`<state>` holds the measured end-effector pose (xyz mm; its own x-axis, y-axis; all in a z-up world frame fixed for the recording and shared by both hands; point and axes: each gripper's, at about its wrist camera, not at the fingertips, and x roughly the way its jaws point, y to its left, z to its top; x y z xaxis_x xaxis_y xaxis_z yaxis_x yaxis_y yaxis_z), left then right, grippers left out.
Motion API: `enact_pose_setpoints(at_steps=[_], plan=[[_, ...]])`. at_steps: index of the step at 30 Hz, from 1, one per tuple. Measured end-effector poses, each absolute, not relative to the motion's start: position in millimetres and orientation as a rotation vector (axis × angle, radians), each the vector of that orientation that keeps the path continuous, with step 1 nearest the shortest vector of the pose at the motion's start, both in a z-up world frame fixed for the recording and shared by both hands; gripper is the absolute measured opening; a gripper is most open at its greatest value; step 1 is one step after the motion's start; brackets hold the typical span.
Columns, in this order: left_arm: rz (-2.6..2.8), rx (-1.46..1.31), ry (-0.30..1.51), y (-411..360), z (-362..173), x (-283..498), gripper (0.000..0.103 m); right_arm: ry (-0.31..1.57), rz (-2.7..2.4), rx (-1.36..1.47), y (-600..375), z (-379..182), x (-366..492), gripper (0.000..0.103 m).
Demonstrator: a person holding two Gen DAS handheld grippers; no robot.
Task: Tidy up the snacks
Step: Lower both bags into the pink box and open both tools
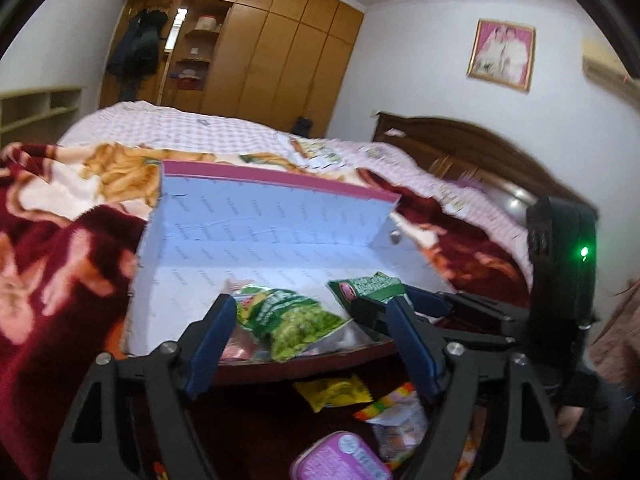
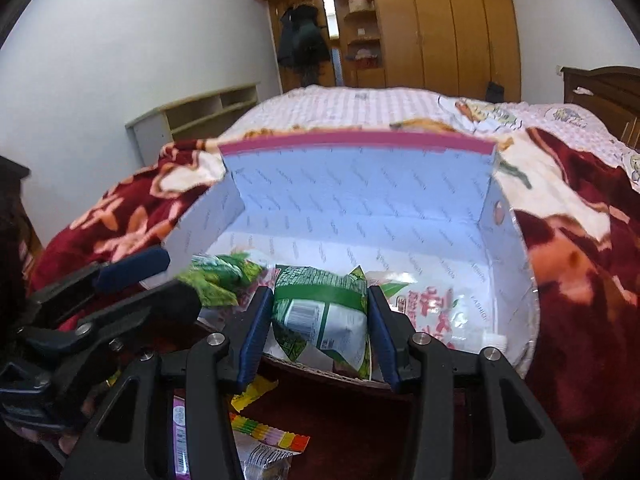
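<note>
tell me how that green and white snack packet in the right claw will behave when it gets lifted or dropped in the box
The green and white snack packet looks crinkled and puffy between the right claw fingers, so it is probably light and floppy, sagging below the grip. Its glossy film may be slippery. Dropped into the box, it should flop flat rather than roll.
</note>
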<state>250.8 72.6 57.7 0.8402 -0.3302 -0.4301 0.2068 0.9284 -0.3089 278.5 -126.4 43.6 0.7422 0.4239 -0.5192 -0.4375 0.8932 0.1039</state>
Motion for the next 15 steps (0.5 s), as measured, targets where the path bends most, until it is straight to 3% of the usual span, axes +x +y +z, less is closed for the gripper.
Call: enact_pose_setpoints(at_steps=[7, 9, 11, 15], plan=[[-0.271, -0.279, 0.47, 76.5, 60.4, 245.6, 0.081, 0.525, 0.498, -0.03, -123.4, 48.2, 271.9, 0.05], [-0.27, -0.276, 0.461, 76.7, 61.1, 243.1, 0.081, 0.525, 0.498, -0.019, -124.9, 48.1, 272.4, 0.055], [-0.267, -0.27, 0.458, 75.9, 60.4, 242.2, 0.081, 0.52, 0.495, 0.017, -130.9, 48.5, 273.6, 0.07], [-0.251, -0.258, 0.468, 73.7, 59.3, 243.7, 0.081, 0.52, 0.497, 0.087, -141.8, 48.9, 277.1, 0.072]])
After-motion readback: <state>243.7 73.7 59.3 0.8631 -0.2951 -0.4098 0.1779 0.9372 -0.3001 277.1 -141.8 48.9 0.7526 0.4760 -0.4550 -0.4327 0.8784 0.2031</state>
